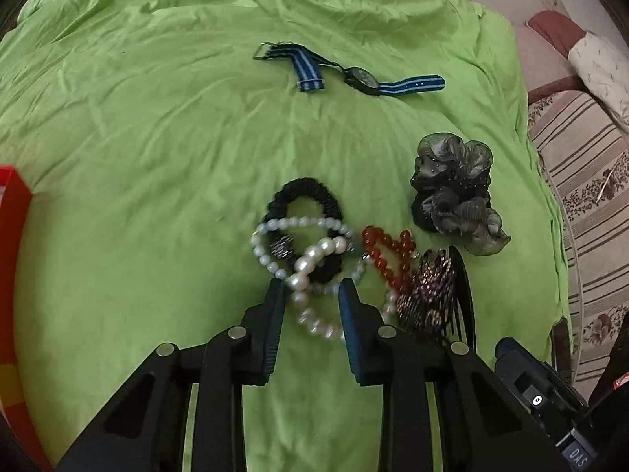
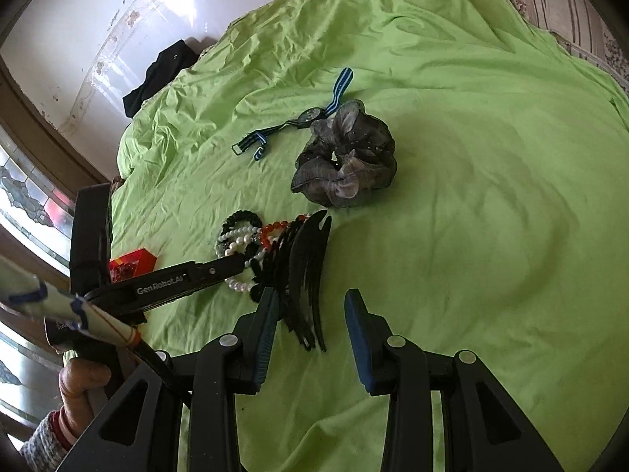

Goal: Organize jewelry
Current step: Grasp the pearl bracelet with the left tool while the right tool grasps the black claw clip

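On a green sheet (image 1: 157, 157) lies a pile of jewelry: a white pearl bracelet (image 1: 314, 267), a black scrunchie (image 1: 304, 204), a red bead bracelet (image 1: 387, 255), a beaded clip (image 1: 426, 291) and a black hair comb (image 2: 310, 267). My left gripper (image 1: 308, 289) is open, its fingers either side of the pearl bracelet; it also shows in the right wrist view (image 2: 236, 265). My right gripper (image 2: 310, 299) is open just before the black comb. A grey organza scrunchie (image 1: 456, 192) and a blue striped watch (image 1: 359, 78) lie farther off.
A red box (image 1: 11, 244) stands at the left edge of the sheet, also in the right wrist view (image 2: 133, 261). A black cloth (image 2: 157, 74) lies at the sheet's far corner. A striped patterned cover (image 1: 582, 196) lies to the right.
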